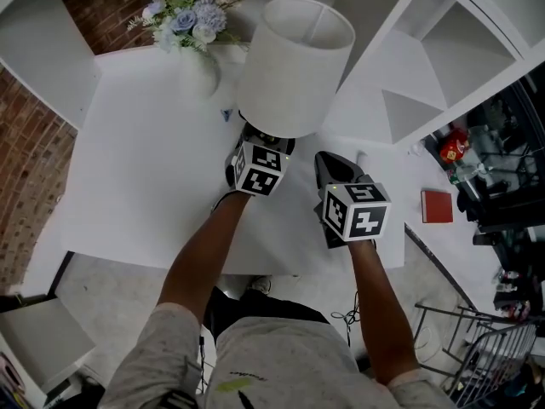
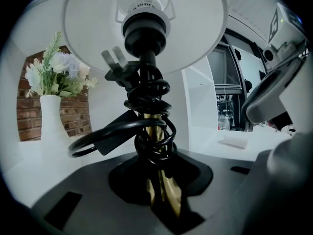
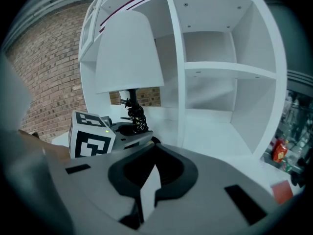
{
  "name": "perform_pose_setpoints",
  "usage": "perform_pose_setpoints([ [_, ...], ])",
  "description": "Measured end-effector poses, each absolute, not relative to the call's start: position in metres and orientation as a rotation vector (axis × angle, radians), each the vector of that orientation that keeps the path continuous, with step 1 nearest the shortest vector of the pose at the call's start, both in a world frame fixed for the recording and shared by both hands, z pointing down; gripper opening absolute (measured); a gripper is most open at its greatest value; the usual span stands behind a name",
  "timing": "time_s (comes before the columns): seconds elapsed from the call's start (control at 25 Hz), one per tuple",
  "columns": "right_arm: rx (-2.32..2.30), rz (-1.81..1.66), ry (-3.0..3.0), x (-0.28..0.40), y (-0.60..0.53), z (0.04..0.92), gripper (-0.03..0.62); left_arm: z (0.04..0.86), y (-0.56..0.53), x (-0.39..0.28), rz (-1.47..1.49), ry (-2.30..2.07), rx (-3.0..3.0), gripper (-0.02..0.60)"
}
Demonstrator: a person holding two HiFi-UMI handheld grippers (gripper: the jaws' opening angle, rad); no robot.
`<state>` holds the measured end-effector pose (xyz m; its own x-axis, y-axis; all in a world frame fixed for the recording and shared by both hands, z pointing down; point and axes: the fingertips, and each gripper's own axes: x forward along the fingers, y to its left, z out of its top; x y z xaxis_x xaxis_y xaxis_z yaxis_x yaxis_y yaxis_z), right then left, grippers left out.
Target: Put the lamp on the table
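White table (image 1: 128,160), lamp (image 1: 294,62) base hidden

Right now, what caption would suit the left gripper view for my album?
Cord-wrapped brass lamp stem between the fingers, white shade overhead, flower vase at left.

The head view looks steeply down on the white table (image 1: 136,143). The left gripper view sits close beneath the white-shaded, brass-stemmed lamp (image 2: 195,28), looking up; the right gripper view shares it, farther off, upper left.
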<state>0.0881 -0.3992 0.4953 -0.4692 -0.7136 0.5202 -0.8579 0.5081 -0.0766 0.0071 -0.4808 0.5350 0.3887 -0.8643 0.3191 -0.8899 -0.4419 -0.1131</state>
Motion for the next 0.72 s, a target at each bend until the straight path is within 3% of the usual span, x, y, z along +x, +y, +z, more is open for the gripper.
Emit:
perform_pose_setpoints([
  [0.32,1.312,0.473,-2.344,0.088,-0.398,0.488,0.005,0.536,-0.48,0.007,0.518,-1.593,2.527,0.12],
  [0.72,1.367,0.503,-2.344,0.093,-0.391,0.477,0.005,0.535,-0.471,0.011,0.531,-1.514,2.529,0.196],
])
